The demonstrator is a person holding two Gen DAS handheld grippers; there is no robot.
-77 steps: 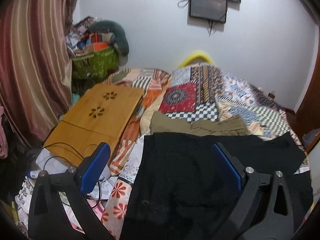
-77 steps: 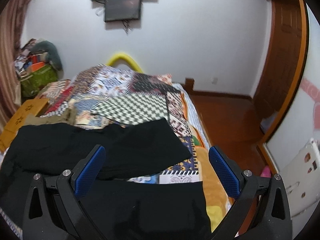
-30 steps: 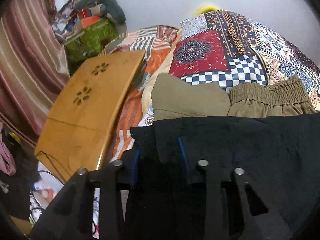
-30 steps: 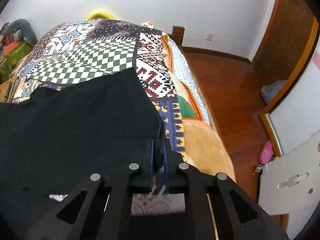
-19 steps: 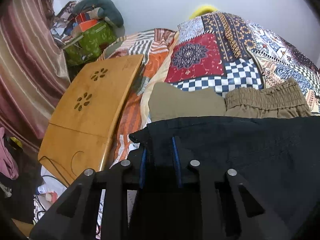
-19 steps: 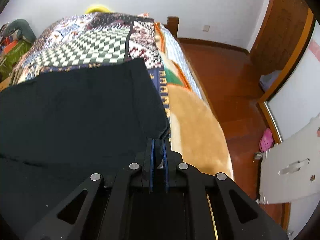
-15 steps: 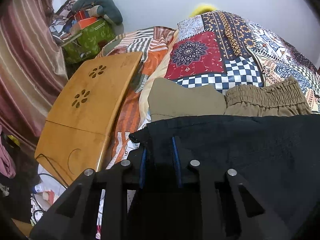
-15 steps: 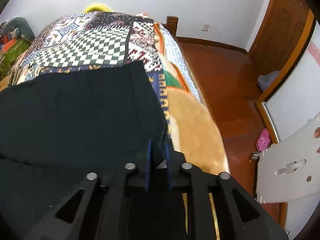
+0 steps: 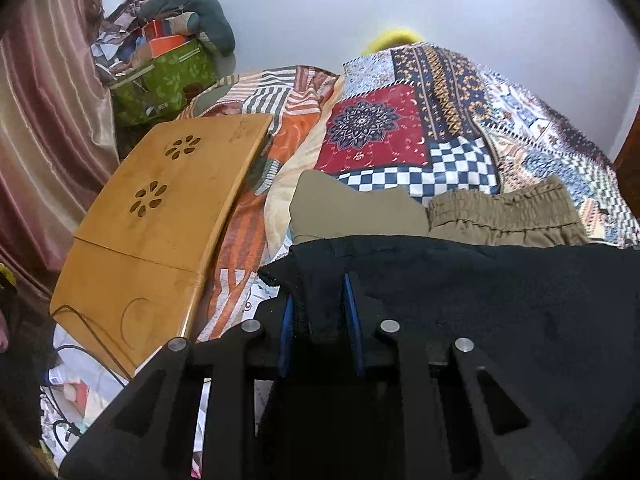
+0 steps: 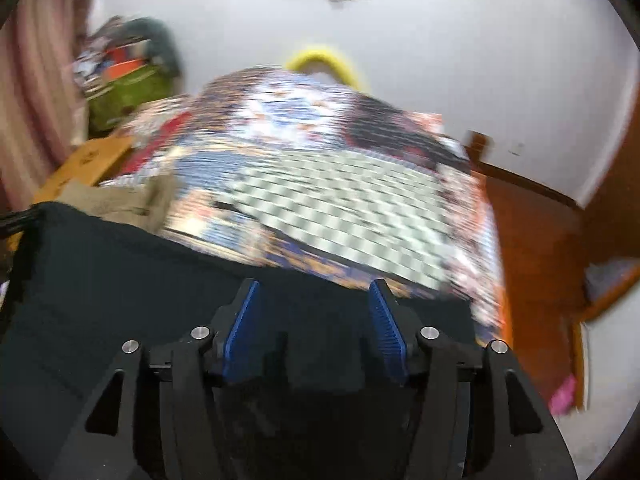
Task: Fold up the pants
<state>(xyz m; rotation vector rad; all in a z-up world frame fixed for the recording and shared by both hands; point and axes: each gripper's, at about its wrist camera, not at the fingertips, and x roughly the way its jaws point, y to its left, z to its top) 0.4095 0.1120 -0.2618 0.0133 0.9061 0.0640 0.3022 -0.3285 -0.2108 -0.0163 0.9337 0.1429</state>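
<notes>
Now left gripper [image 9: 316, 300] jaws pinch black pants [image 9: 500, 300] corner; right gripper [image 10: 314, 322] jaws parted over fabric.

R claw [image 10: 314, 330] now parted off black pants [image 10: 120, 280] corner, view swung.

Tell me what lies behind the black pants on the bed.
Behind the black pants lie khaki pants on the patchwork quilt. Their near edge is hidden under the black cloth.

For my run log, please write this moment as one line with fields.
task: fold pants | left tool: shut on black pants edge | right tool: open over black pants | khaki pants: behind, on quilt | right view: blurred
</notes>
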